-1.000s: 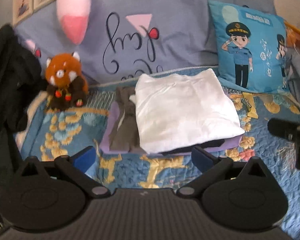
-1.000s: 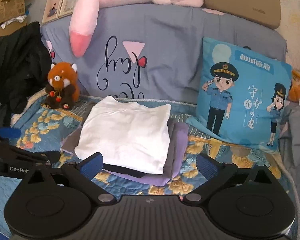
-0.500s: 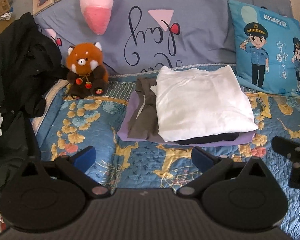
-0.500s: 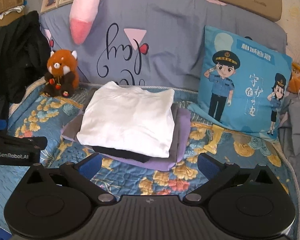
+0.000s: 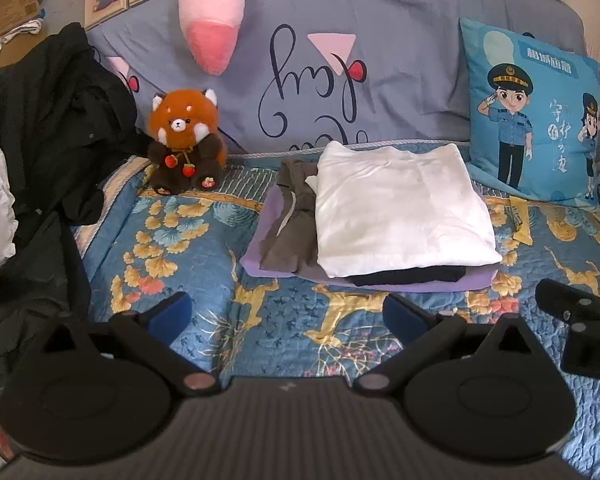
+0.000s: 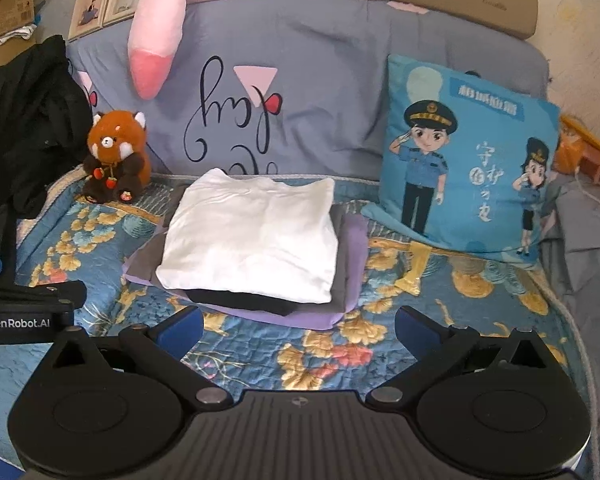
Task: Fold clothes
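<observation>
Floral quilt (image 6: 380, 340) beneath folded clothes (image 6: 256, 244); both claws gape empty, left claw (image 6: 32, 308) labelled "GenRobot.AI".

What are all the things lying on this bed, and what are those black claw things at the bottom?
Folded white shirt: one, white, top of the clothes stack mid-bed.
Black garment: one, black, folded under the white shirt.
Grey garment: one, grey-brown, in the stack, showing left of the shirt.
Purple garment: one, purple, bottom of the stack.
Red panda plush: one, orange and brown, left of the stack.
Cartoon cushion: one, blue, right of the stack.
Pink plush: one, pink, hanging over the grey-blue pillow.
Black jacket: one, black, far left.
Quilt: one, blue with gold flowers, underneath everything.
Left gripper: one, black with blue pads, open, empty.
Right gripper: one, same, open, empty.
</observation>
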Motion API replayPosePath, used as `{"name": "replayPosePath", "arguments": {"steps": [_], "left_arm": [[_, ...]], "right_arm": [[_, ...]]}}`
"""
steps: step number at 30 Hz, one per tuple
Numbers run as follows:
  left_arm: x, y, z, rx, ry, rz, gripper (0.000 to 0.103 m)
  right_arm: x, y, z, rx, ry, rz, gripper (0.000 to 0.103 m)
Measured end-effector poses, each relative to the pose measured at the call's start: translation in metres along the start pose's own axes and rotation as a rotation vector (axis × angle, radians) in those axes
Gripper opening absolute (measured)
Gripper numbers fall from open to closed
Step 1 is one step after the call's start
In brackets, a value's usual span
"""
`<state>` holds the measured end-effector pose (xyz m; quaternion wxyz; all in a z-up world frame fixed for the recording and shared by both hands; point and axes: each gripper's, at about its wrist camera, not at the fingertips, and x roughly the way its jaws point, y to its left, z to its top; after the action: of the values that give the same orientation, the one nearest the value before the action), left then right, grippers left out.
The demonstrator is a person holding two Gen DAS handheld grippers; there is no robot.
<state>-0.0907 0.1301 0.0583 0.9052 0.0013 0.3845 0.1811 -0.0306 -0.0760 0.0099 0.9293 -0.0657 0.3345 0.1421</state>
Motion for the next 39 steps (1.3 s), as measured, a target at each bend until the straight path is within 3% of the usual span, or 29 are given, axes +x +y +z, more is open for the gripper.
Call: {"name": "replayPosePath", "arguments": {"steps": [11, 16, 22, 27, 32, 36, 39], "left_arm": [[-0.014, -0.003, -0.008, 0.001, -0.008, -0.014, 0.103], [-0.013, -0.003, -0.005, -0.004, 0.003, -0.029, 0.103], [-0.012, -0.004, -0.005, -0.004, 0.002, -0.033, 0.103], [-0.013, -0.01, -0.007, 0.028, -0.027, -0.019, 0.103], [-0.013, -0.008, -0.009, -0.009, -0.048, -0.079, 0.103], [-0.02, -0.009, -0.011, -0.021, -0.127, -0.041, 0.103], [-0.02, -0.008, -0.01, -0.018, -0.122, -0.037, 0.103]], "right_arm": [[-0.019, -0.001, -0.001, 0.034, -0.04, 0.034, 0.103], [-0.023, -0.002, 0.003, 0.042, -0.055, -0.012, 0.103], [-0.024, -0.004, 0.004, 0.058, -0.065, 0.015, 0.103], [-0.022, -0.006, 0.002, 0.085, -0.058, 0.018, 0.103], [-0.023, -0.005, 0.001, 0.078, -0.074, -0.021, 0.103], [-0.023, -0.004, 0.001, 0.057, -0.081, -0.049, 0.103], [-0.023, -0.005, 0.001, 0.055, -0.081, -0.046, 0.103]]}}
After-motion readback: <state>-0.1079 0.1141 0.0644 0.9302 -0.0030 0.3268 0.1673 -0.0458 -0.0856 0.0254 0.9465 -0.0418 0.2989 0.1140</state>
